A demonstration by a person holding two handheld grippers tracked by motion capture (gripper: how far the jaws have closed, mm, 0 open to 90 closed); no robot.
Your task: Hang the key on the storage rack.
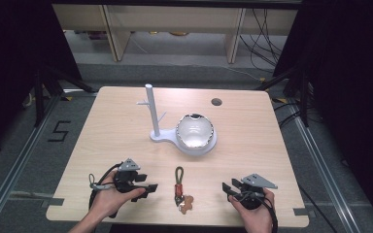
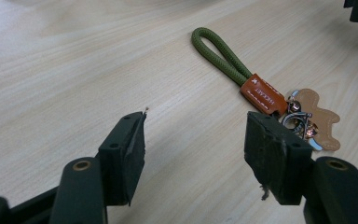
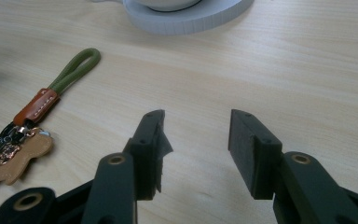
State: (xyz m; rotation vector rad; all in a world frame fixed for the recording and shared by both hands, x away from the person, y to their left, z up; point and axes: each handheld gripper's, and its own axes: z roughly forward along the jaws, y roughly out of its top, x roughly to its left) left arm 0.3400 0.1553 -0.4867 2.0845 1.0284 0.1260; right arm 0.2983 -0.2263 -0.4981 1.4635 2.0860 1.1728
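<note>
A keychain (image 1: 179,188) lies flat on the wooden table near its front edge: a green cord loop (image 2: 220,52), an orange leather band (image 2: 262,93), metal clips and a tan leather figure (image 2: 319,116). My left gripper (image 1: 149,188) rests just left of it, open, jaws empty; its own view has the keychain (image 2: 261,91) beyond its right jaw. My right gripper (image 1: 227,188) sits right of the keychain (image 3: 28,126), open and empty. A white stand (image 1: 153,112) with pegs rises from a base holding a shiny bowl (image 1: 195,130) at mid-table.
The stand's white base rim (image 3: 191,18) lies ahead of my right gripper. A round cable hole (image 1: 216,102) is in the table's far right part. Dark tripod legs and cables stand on the floor beside both table ends.
</note>
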